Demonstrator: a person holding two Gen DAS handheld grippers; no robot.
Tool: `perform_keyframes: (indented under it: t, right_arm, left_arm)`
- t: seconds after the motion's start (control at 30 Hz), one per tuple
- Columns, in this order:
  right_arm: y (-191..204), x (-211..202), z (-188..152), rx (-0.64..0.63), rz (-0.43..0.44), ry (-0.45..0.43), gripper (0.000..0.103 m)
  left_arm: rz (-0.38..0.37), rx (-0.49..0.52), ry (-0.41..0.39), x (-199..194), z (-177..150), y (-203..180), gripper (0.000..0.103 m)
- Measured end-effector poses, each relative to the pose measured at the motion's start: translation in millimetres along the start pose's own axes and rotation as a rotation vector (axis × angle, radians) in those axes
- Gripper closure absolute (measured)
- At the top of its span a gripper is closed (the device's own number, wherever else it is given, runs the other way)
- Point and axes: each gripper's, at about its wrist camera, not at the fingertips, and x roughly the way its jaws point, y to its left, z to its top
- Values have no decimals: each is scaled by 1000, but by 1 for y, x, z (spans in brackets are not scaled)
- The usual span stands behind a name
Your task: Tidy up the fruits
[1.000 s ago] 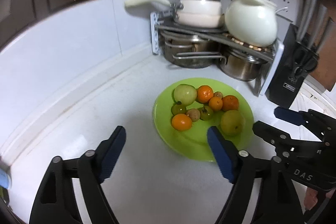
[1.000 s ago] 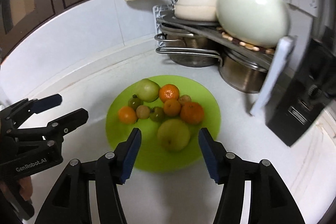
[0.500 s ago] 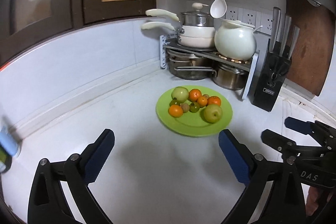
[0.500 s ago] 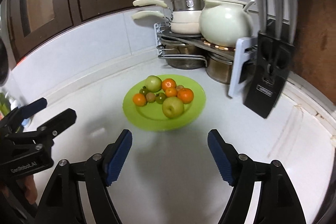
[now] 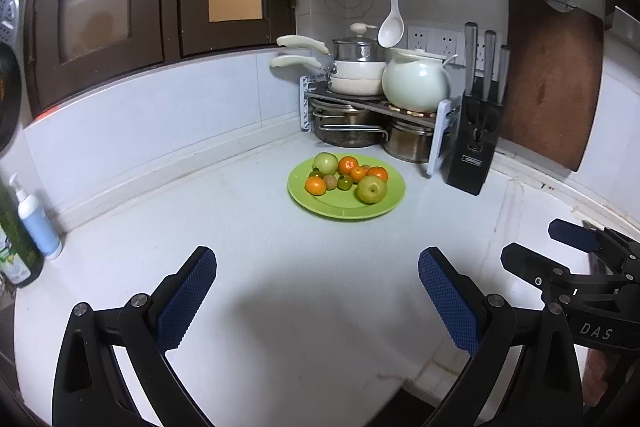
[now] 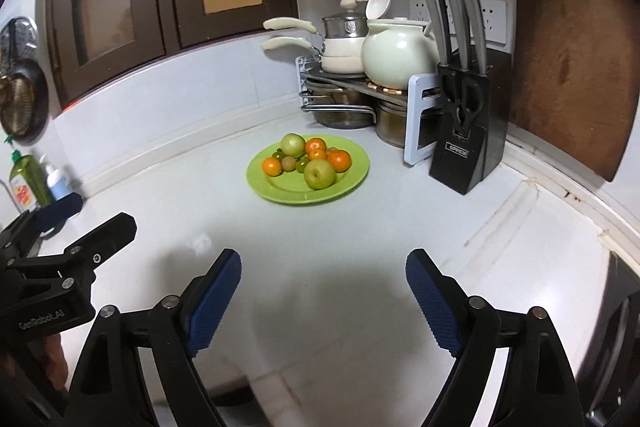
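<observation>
A green plate [image 5: 384, 203] [image 6: 357, 171] lies on the white counter near the back corner. On it sit several fruits: two yellow-green apples [image 5: 372, 189] [image 6: 319, 173], small oranges [image 5: 315, 185] [image 6: 272, 166] and little green and brown fruits. My left gripper [image 5: 317, 297] hangs well short of the plate, wide open with nothing between its blue pads. My right gripper [image 6: 323, 297] is also back from the plate; its jaws are opening and hold nothing. Each gripper shows at the edge of the other's view.
A rack of pots and pans [image 5: 360, 99] with a white kettle [image 5: 416, 85] fills the corner behind the plate. A black knife block [image 5: 476, 143] and a brown cutting board [image 5: 552, 75] stand to the right. Bottles [image 5: 36, 223] stand at the left wall. The counter's front edge is near.
Both grippers have pulled back and up from the plate, which now looks small and far. Both jaws have spread wider. The fruits stay on the plate.
</observation>
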Motion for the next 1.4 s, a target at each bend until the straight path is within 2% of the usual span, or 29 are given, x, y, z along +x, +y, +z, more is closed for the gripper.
perform_keyframes:
  t: [0.3,0.67,1.4]
  right_arm:
    - [6,-43,-20,-24,-13,-44,18]
    - [8,-78,-33,-32,0,-81,17]
    - [10,-96,-43,-31,7,-97,17]
  left_arm:
    - [29,-13,-23,-44,-18,-3,0]
    - [45,1,-60,-80,-26,-8,0]
    - [47,11,-70,-100,-38,-15,0]
